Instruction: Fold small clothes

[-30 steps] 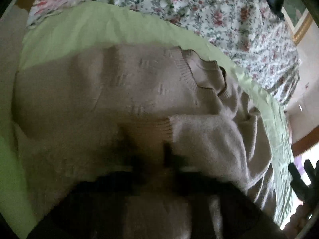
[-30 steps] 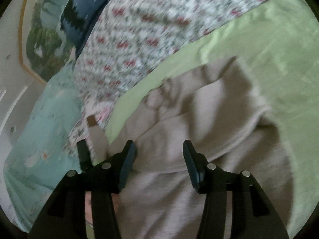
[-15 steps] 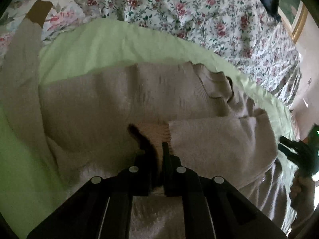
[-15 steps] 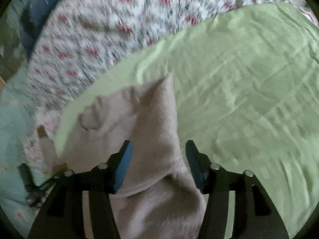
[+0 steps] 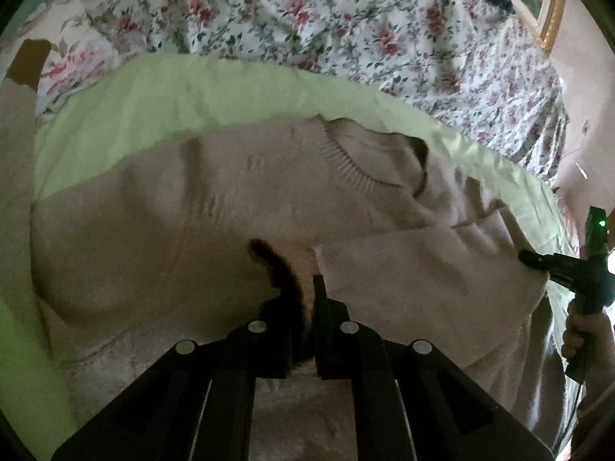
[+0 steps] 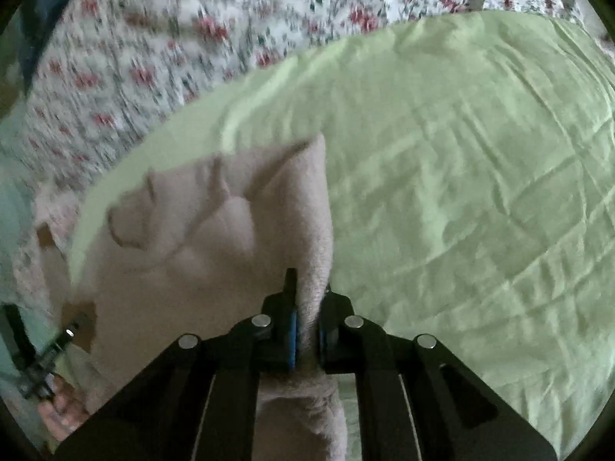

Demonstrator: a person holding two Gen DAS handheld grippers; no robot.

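Observation:
A beige knit sweater (image 5: 184, 223) lies front-up on a light green sheet (image 5: 184, 92), its ribbed neckline (image 5: 376, 176) toward the right. One sleeve is folded across the body, and my left gripper (image 5: 303, 288) is shut on that sleeve's cuff (image 5: 303, 265). In the right wrist view my right gripper (image 6: 307, 288) sits at the sweater's (image 6: 184, 253) side edge. Its jaws are closing, and the blue pads pinch a raised fold of the knit. The same gripper (image 5: 538, 263) shows at the right rim of the left wrist view, touching the sweater's shoulder.
A floral quilt (image 5: 346, 23) covers the bed beyond the green sheet (image 6: 461, 199). A framed picture (image 5: 549, 11) hangs on the wall at upper right. The other sleeve (image 5: 15, 146) trails off at the far left. A person's hand (image 6: 61, 415) holds the left gripper.
My right gripper swung along the sweater to its side edge, dropped lower, and its jaws came together on a fold of the knit. The left gripper stayed shut on the cuff.

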